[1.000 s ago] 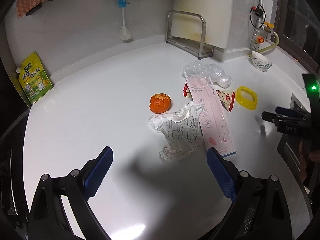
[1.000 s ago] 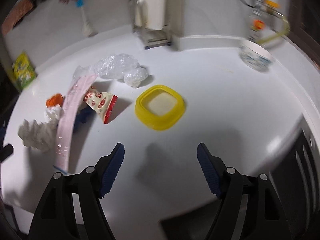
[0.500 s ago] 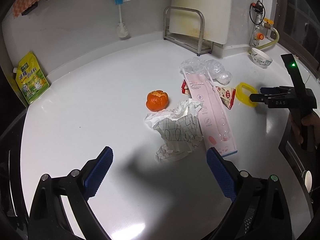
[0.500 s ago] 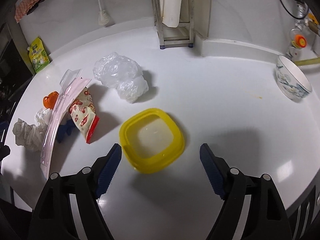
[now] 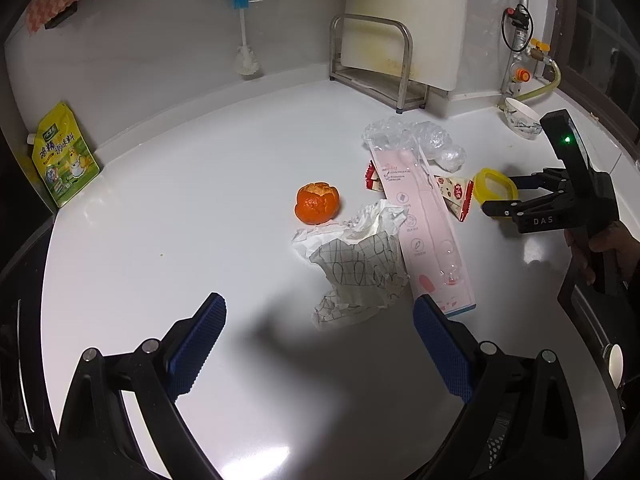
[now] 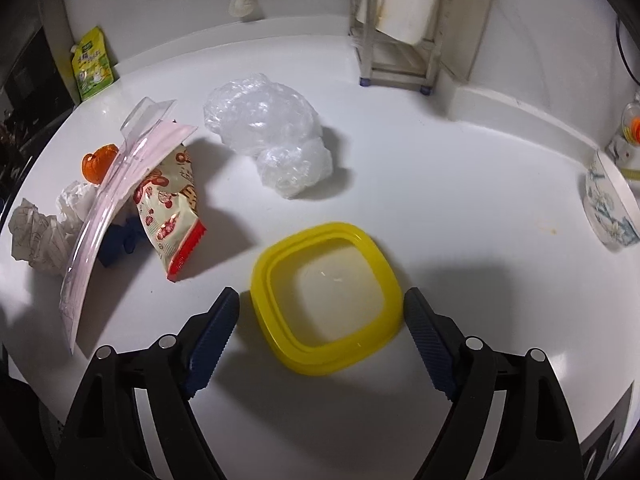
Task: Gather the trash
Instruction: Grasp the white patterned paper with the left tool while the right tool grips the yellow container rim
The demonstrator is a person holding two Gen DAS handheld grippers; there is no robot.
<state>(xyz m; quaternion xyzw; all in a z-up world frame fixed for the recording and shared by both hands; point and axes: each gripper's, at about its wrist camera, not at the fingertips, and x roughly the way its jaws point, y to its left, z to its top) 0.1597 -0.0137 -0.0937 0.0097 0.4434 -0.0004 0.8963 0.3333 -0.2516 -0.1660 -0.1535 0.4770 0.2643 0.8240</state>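
Trash lies on the white counter point(image 5: 180, 200): an orange peel point(image 5: 317, 209), crumpled paper point(image 5: 360, 264), a long pink blister pack point(image 5: 424, 232), a red-and-cream snack wrapper point(image 6: 170, 216), a clear plastic bag point(image 6: 272, 140) and a yellow lid point(image 6: 326, 296). My left gripper point(image 5: 320, 344) is open and empty, just short of the crumpled paper. My right gripper point(image 6: 320, 332) is open, its fingers on either side of the yellow lid's near part; it also shows in the left wrist view point(image 5: 500, 194).
A green-yellow pouch point(image 5: 64, 160) leans on the back wall at the left. A metal rack with a cutting board point(image 5: 380, 60) stands at the back. A patterned bowl point(image 6: 608, 208) sits at the right. A brush point(image 5: 246, 40) hangs on the wall.
My right gripper has moved forward and down to the yellow lid, which now sits between its open fingers. My left gripper has barely moved.
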